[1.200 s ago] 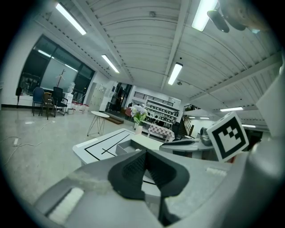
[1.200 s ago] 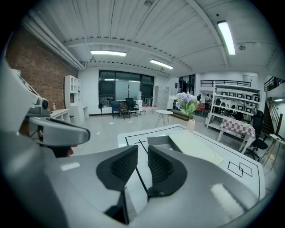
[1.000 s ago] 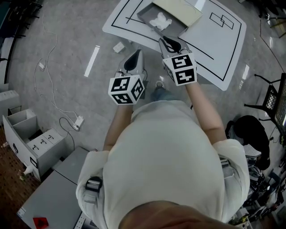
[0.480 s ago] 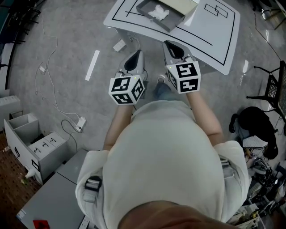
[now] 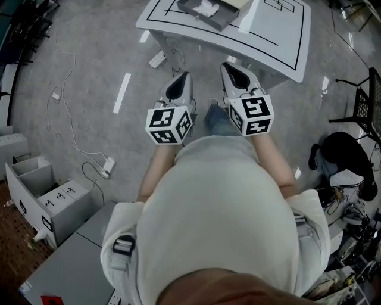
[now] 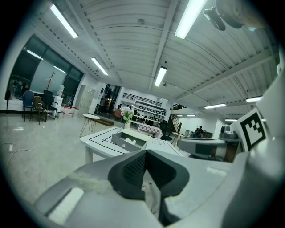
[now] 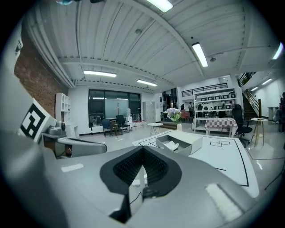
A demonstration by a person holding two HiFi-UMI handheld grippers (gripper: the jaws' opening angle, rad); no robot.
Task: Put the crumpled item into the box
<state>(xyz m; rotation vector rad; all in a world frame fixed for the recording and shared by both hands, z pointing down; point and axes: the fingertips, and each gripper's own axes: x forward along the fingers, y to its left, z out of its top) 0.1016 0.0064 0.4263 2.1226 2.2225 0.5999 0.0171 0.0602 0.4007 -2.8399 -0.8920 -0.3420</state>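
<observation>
Pulled back from table [image 5: 280, 36]: crumpled item [image 5: 207, 8] lies in box [image 5: 215, 22], so my left gripper [image 5: 180, 77], right gripper [image 5: 230, 67] pinched together, empty.

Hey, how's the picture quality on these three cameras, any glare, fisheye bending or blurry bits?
Head view: sharp and evenly lit, a glare streak on the white table, edges bowed. Left gripper view: heavy fisheye with dark corners, ceiling lights blown out, near fingers soft. Right gripper view: same dark rim and bright strip lights, fingers slightly soft, the box beyond reads clear.
</observation>
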